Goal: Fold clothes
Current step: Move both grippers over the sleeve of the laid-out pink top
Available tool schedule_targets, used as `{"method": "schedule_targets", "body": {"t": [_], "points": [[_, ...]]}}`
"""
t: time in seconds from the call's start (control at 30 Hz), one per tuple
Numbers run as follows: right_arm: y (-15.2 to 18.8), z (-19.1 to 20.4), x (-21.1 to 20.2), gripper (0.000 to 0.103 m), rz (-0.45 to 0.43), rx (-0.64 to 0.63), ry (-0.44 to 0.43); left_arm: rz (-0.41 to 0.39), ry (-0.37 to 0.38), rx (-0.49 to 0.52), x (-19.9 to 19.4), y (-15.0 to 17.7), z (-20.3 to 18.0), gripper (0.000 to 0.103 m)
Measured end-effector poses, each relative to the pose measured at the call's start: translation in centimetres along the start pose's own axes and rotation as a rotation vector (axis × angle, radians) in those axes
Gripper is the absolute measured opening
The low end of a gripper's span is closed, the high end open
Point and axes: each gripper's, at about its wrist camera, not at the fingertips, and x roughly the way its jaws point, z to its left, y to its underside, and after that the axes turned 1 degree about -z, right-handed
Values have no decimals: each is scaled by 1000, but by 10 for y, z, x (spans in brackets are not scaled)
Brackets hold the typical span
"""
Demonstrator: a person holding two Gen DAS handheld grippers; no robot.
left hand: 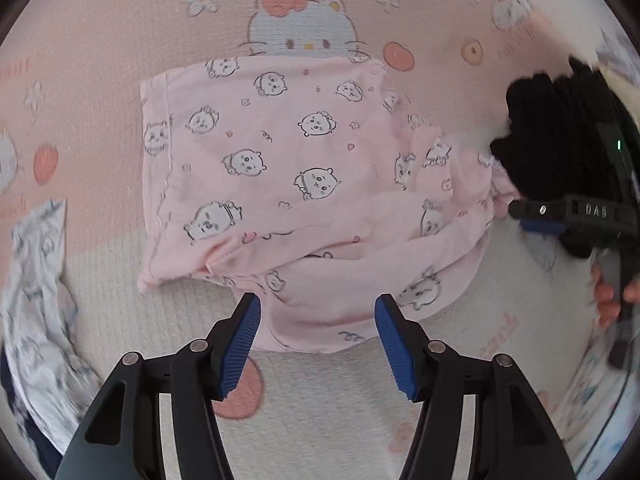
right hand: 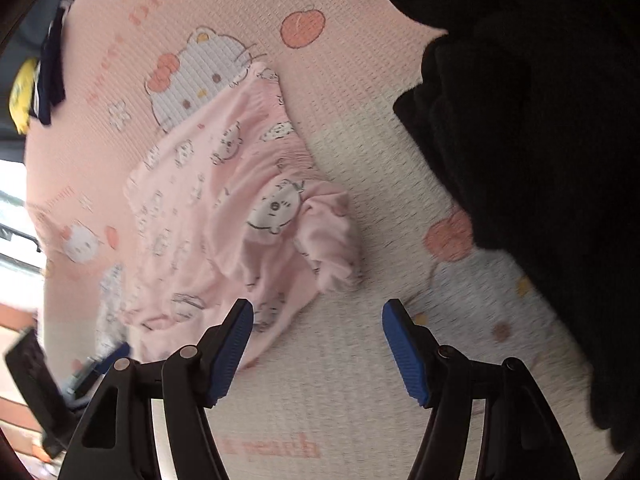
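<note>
Grippers hovering open over the half-folded pink garment [left hand: 280, 168]

Left gripper [left hand: 318, 344] is gaping empty just near of its near hem; right gripper [right hand: 318, 350] is standing wide, empty, beside its bunched right end, long axis running left-right on the bedspread [left hand: 100, 60].

Pink printed garment [left hand: 280, 168], part-folded, on cartoon-cat mat [left hand: 100, 60]; left tongs [left hand: 318, 344] open above its hem; white garment [left hand: 36, 300] at left.

Pink cotton garment [left hand: 280, 184] printed with small cartoon animal faces: partly folded into a rough rectangle, lying flat on the pink-and-cream quilted mat [left hand: 120, 60]. Its near and right edges are rumpled, with one bunched loose end [right hand: 332, 236].
</note>
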Motion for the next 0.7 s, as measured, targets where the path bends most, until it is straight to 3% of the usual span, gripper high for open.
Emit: {"method": "schedule_targets", "body": {"t": [0.1,0.17,0.33,0.47,0.63,0.7], "points": [[9,-7,5,67,-2,80,-78,-14,4,-47,-5,4,-4,57],[16,-10,8,67,2,102,-113,-28,-36,-27,-8,7,-11,57],[27,-15,4,67,-12,179,-221,-97,-245,240,-15,23,-38,57],[28,-4,8,67,9,123,-197,-158,-340,469,-15,43,-66,57],[33,3,14,67,42,144,-263,-141,-386,558,3,53,-78,57],[34,2,19,67,62,186,-297,-133,-439,627,13,59,-83,57]]}}
